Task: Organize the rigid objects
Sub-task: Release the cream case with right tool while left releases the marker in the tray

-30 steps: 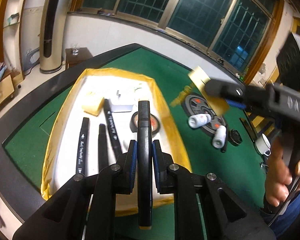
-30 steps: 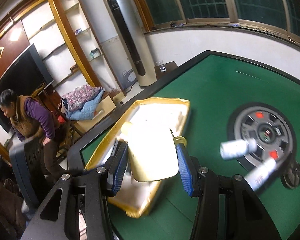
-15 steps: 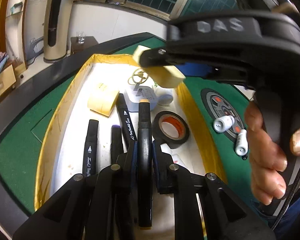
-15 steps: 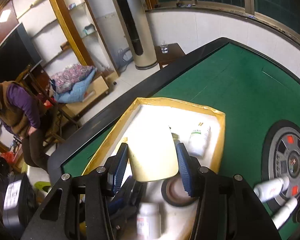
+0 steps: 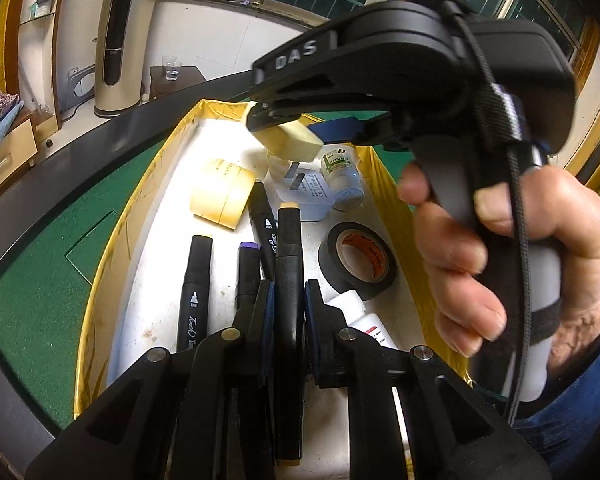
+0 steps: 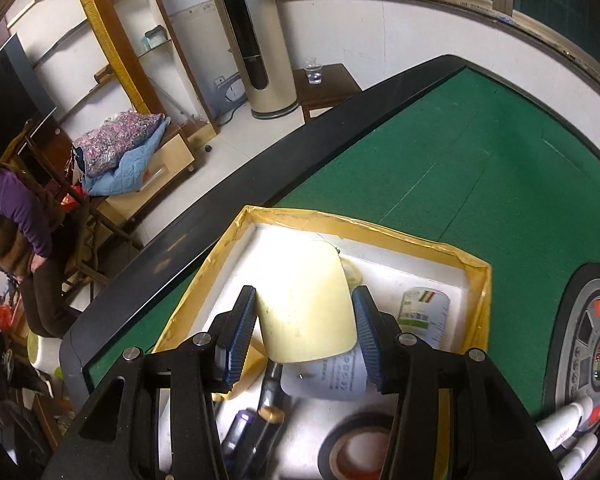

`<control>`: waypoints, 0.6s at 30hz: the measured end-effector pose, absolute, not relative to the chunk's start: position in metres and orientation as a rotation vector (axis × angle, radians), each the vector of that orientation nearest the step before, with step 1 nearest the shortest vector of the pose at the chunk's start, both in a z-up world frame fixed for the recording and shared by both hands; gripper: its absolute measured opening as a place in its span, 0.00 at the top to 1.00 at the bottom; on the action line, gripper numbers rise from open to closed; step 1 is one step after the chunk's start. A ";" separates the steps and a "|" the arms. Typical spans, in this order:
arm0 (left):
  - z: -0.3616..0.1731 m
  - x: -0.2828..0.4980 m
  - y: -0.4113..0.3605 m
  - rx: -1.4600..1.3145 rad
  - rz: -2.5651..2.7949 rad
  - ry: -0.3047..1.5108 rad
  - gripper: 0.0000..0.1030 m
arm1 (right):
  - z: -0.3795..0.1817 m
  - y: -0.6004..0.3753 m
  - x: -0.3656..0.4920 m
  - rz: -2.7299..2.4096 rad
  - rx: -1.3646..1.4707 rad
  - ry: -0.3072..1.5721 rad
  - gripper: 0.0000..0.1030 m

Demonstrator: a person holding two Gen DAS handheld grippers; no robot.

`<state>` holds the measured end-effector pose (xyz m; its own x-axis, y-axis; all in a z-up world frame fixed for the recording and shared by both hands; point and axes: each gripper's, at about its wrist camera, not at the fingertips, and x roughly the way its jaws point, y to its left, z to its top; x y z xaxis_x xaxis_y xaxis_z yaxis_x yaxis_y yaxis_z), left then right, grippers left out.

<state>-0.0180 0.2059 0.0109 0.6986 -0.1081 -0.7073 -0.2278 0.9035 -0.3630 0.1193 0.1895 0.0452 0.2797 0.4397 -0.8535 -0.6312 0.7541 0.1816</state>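
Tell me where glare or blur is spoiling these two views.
Right wrist view: glare washes out the gold-rimmed white tray's floor behind the cream rectangular block; the black tape roll and markers near the bottom edge are blurred. Left wrist view: sharp, though fisheye bends the table's black edge.

My left claw [image 5: 288, 304] points down at a slant, pads pinched tight on a black marker [image 5: 289, 280] that runs straight along between them. My right claw [image 6: 305, 332] tips steeply down, blue pads pressed to both flanks of a cream block [image 6: 306, 304]. My right hand [image 5: 512, 256] is wrapped round its grey grip, forefinger curled at the front, thumb across.
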 end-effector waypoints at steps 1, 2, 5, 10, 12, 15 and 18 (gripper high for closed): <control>0.011 -0.019 0.206 -0.451 0.070 0.801 0.88 | 0.044 0.191 0.119 0.726 -0.210 1.070 0.57; 0.012 -0.019 0.206 -0.453 0.071 0.802 0.88 | 0.044 0.192 0.120 0.729 -0.211 1.073 0.57; 0.012 -0.018 0.206 -0.457 0.073 0.812 0.88 | 0.041 0.198 0.120 0.729 -0.215 1.082 0.57; 0.011 -0.017 0.206 -0.467 0.081 0.830 0.87 | 0.041 0.194 0.124 0.737 -0.187 1.107 0.57; 0.011 -0.016 0.207 -0.475 0.076 0.832 0.79 | 0.043 0.191 0.124 0.750 -0.174 1.115 0.56; 0.014 -0.020 0.204 -0.481 0.075 0.835 0.66 | 0.052 0.183 0.121 0.766 -0.163 1.091 0.49; 0.019 -0.026 0.200 -0.476 0.062 0.821 0.66 | 0.065 0.170 0.112 0.788 -0.139 1.068 0.49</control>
